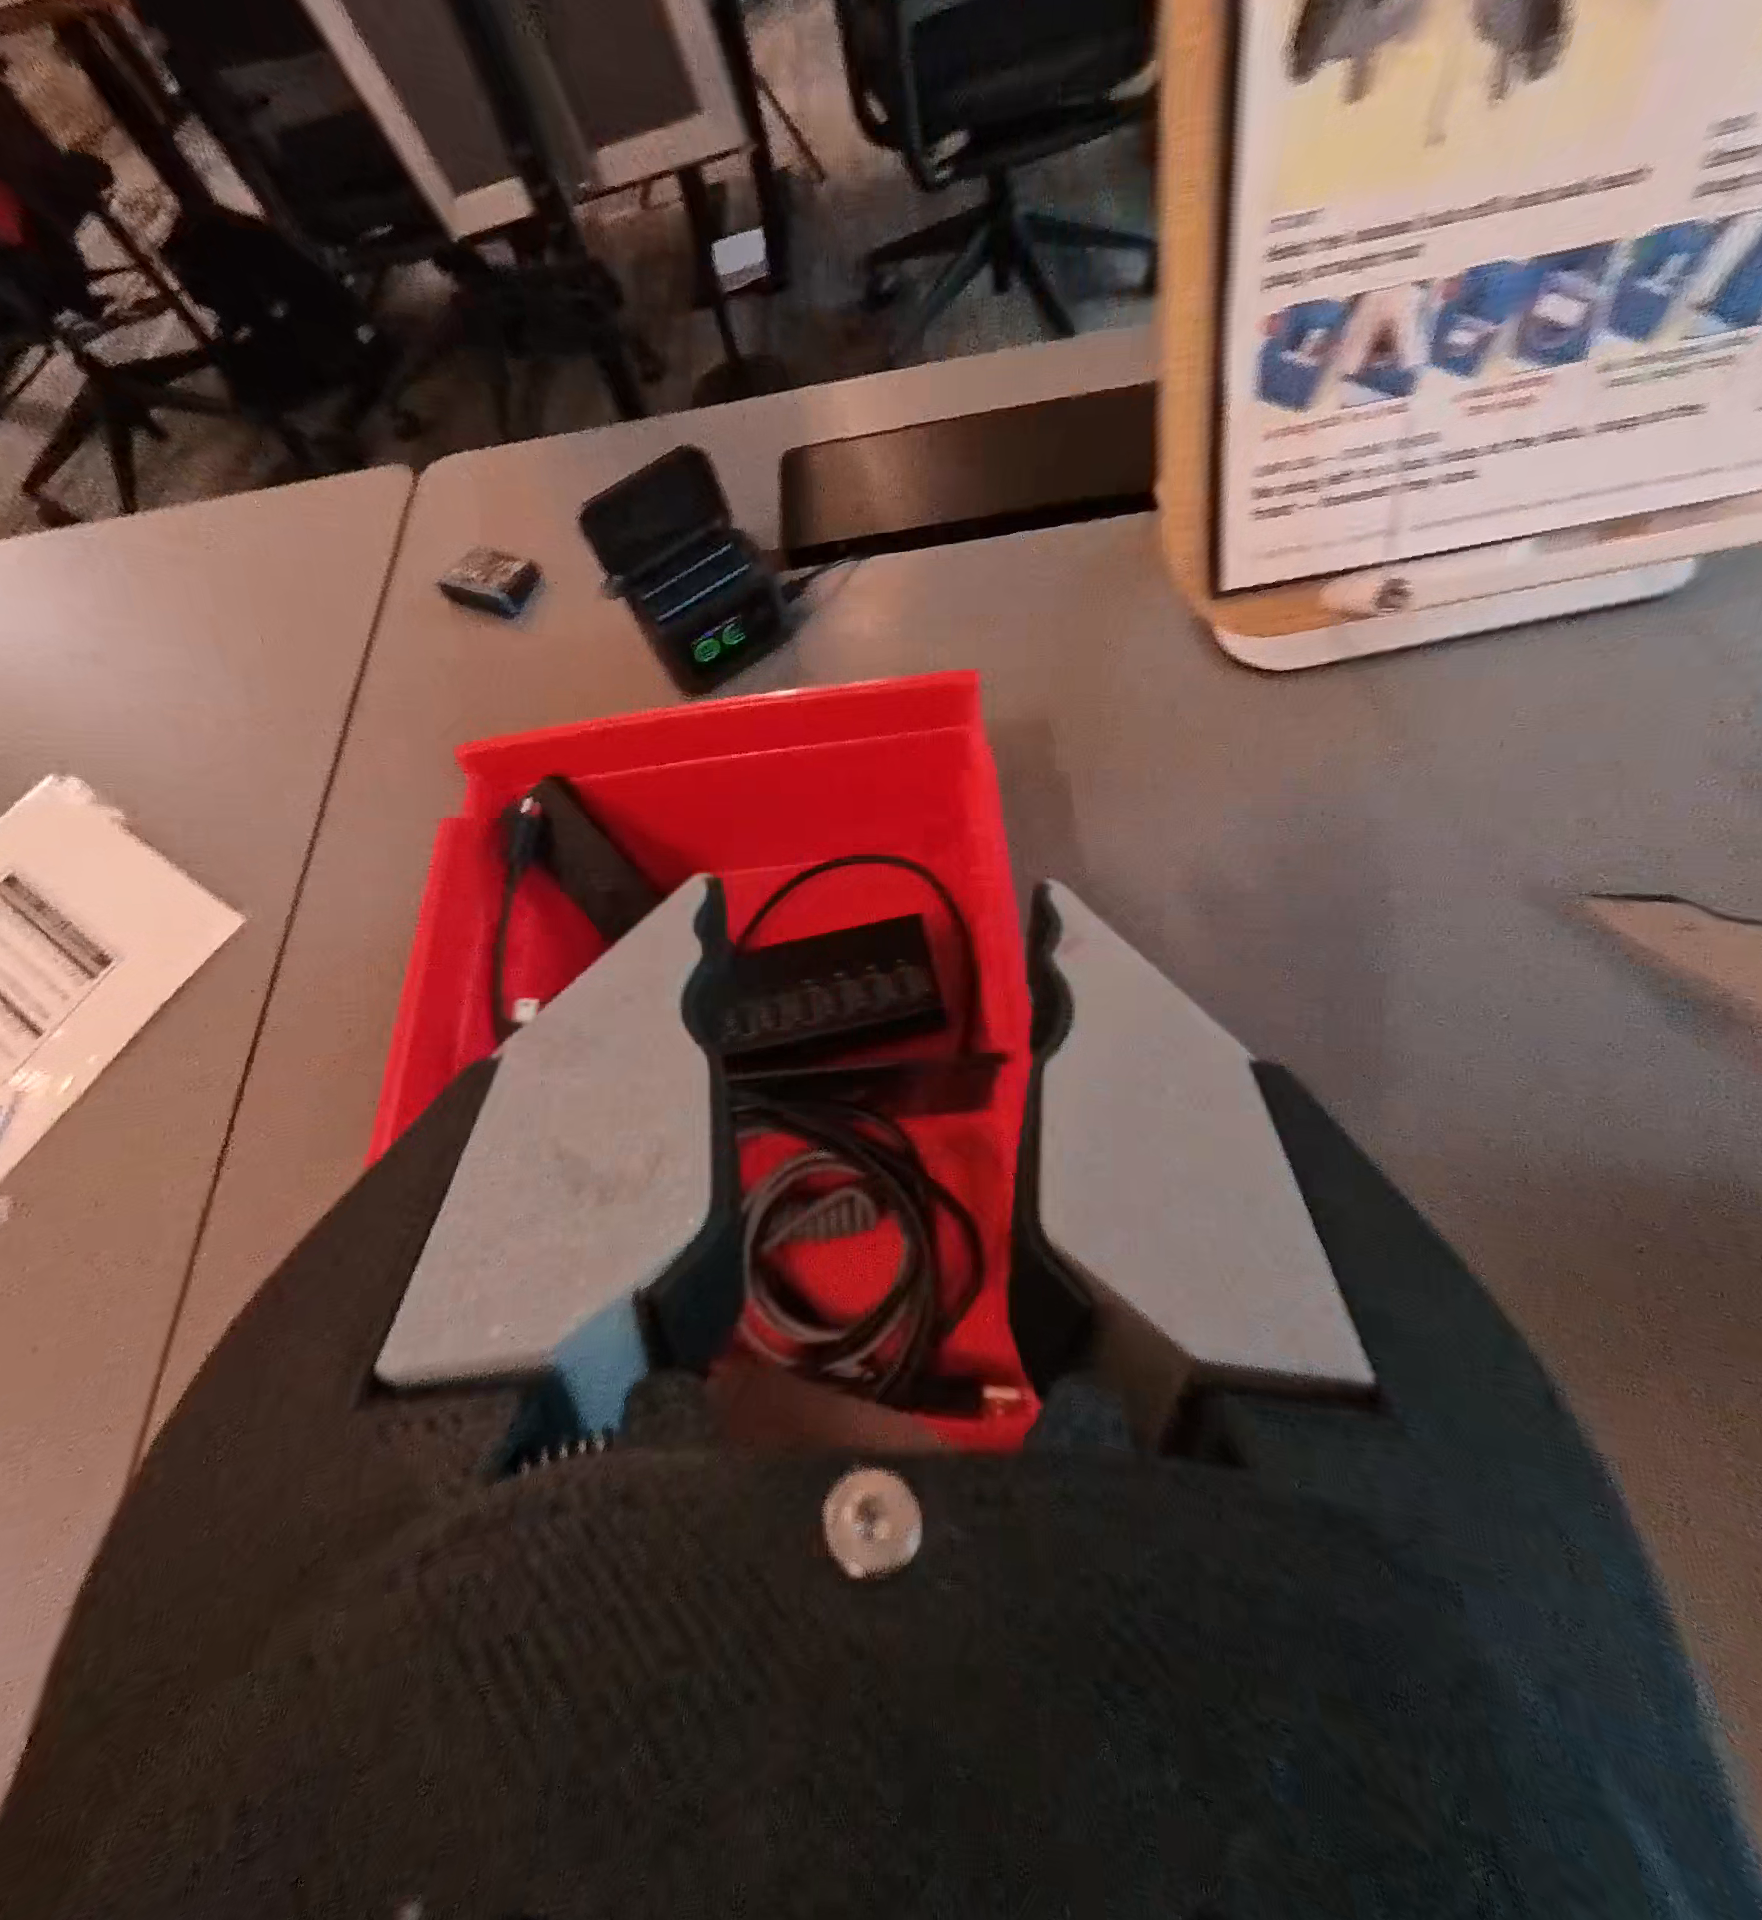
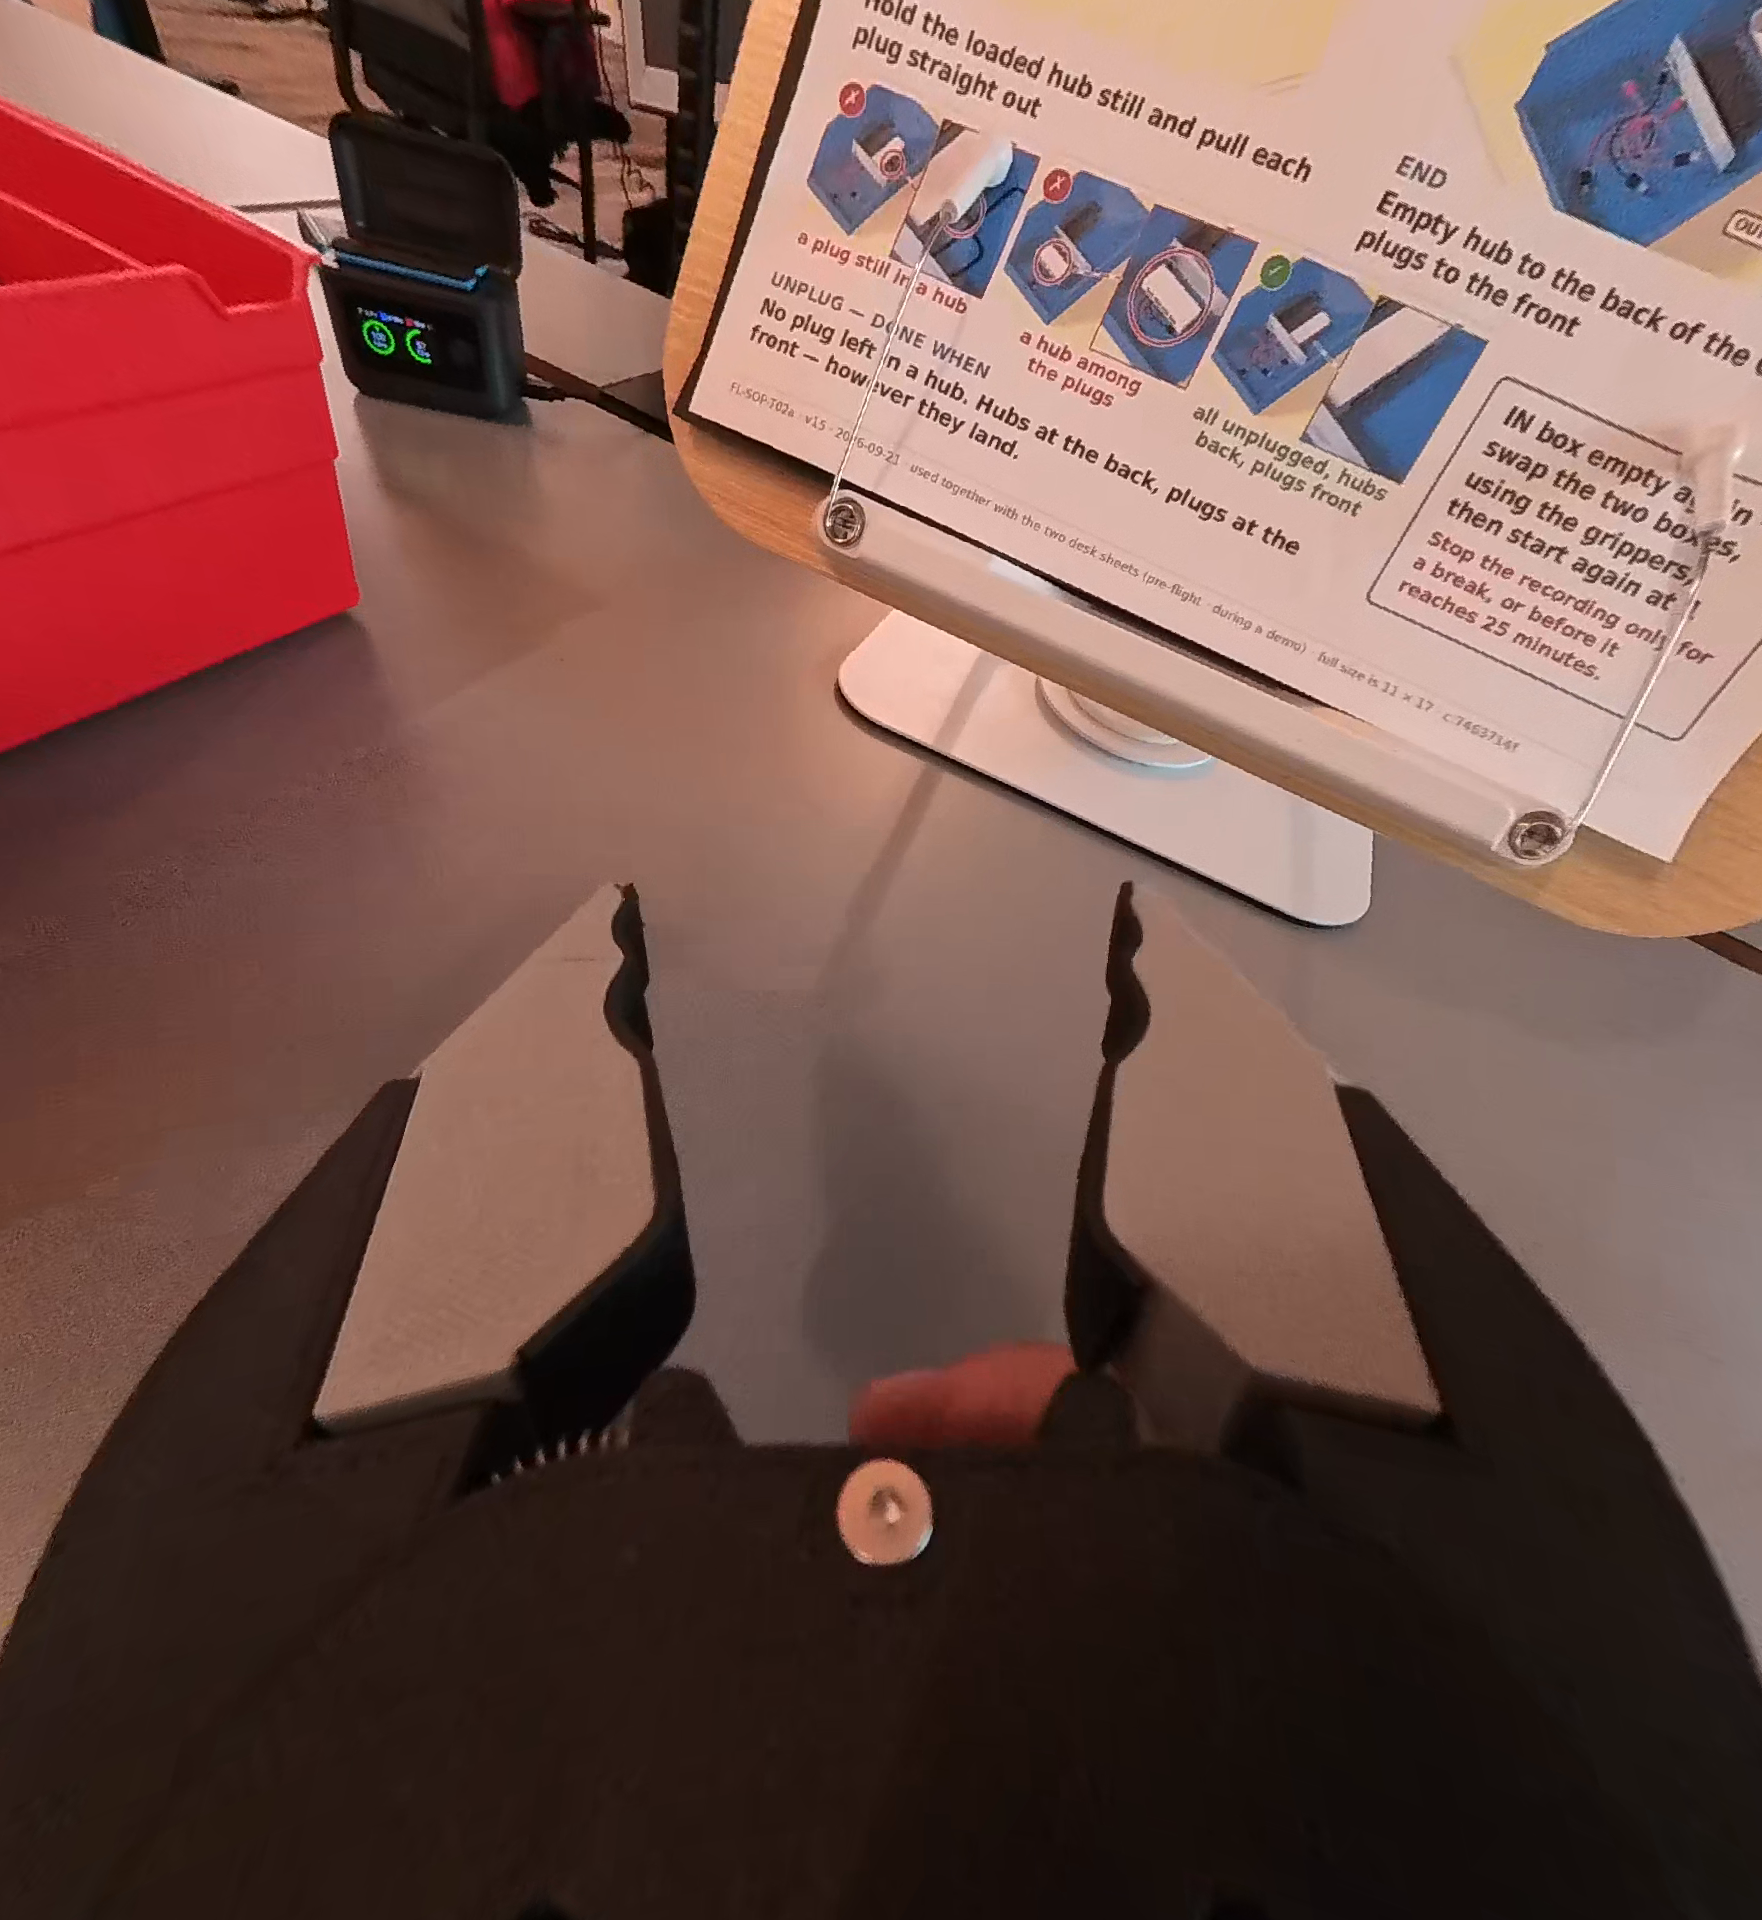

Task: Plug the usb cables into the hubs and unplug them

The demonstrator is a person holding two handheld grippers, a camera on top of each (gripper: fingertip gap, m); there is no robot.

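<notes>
A red box (image 1: 711, 748) stands on the grey table. In it lie a black multi-port hub (image 1: 835, 1003), a second long black hub (image 1: 591, 857) at the back left with a black cable plugged in its end, and a coil of black USB cable (image 1: 856, 1278) near the front. My left gripper (image 1: 872, 914) is open and empty, held above the box with its tips either side of the multi-port hub. My right gripper (image 2: 877, 904) is open and empty over bare table, to the right of the red box (image 2: 129, 436).
An instruction sheet on a wooden stand (image 2: 1220, 343) with a white base (image 2: 1116, 769) stands right of the box. A black charger case with a lit display (image 1: 695, 582) and a small battery (image 1: 490, 584) lie behind the box. Papers (image 1: 35, 966) lie at left. Chairs stand beyond the table. Measured from the fingertips, the white base (image 2: 1116, 769) is 20 centimeters or so from the right gripper and 40 centimeters from the left.
</notes>
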